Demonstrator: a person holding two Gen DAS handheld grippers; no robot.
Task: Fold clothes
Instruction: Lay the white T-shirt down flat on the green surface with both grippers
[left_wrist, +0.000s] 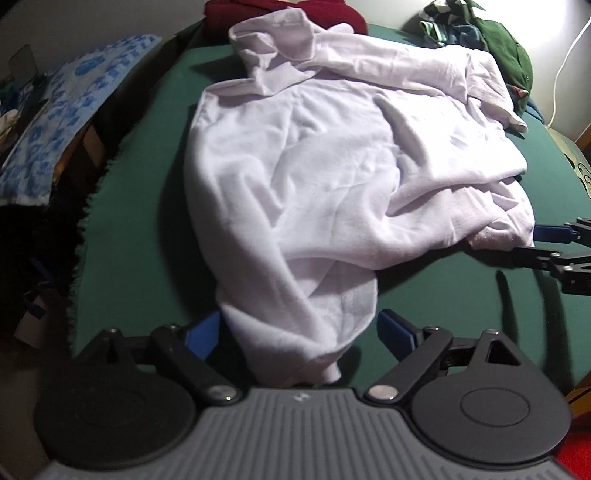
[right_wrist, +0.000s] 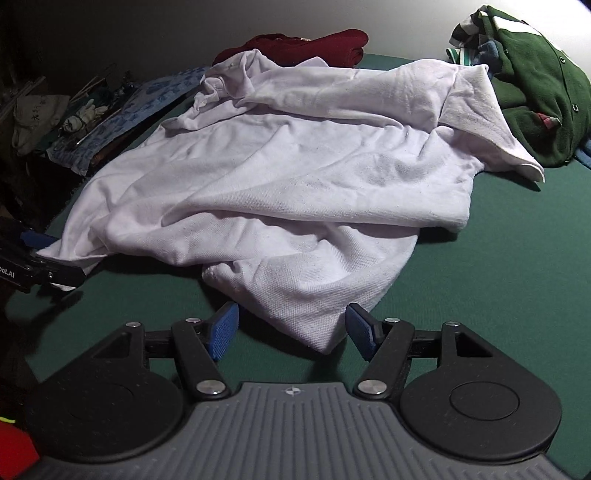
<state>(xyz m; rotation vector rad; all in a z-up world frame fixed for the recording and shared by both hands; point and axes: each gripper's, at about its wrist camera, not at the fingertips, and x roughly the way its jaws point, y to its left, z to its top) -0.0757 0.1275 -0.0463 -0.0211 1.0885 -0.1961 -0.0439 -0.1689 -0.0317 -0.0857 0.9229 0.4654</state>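
Honestly just a soft, light white polo shirt (left_wrist: 314, 177) — floppy, best pinched at hem corners; left gripper (left_wrist: 299, 332) and right gripper (right_wrist: 291, 328) both spread, nothing pinched.

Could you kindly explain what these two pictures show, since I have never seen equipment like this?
There is no robot here: a person holds a two-finger gripper in each hand, each with a fisheye camera looking along its blue-padded fingers. One picture is from the left gripper, the other from the right gripper; each also catches the other gripper at its edge. On a green table lies a crumpled white shirt. Behind it sit a dark red garment and a green garment. Both grippers are open, each with a near corner of the shirt lying between its fingers, so nothing is gripped yet. The job is folding clothes.
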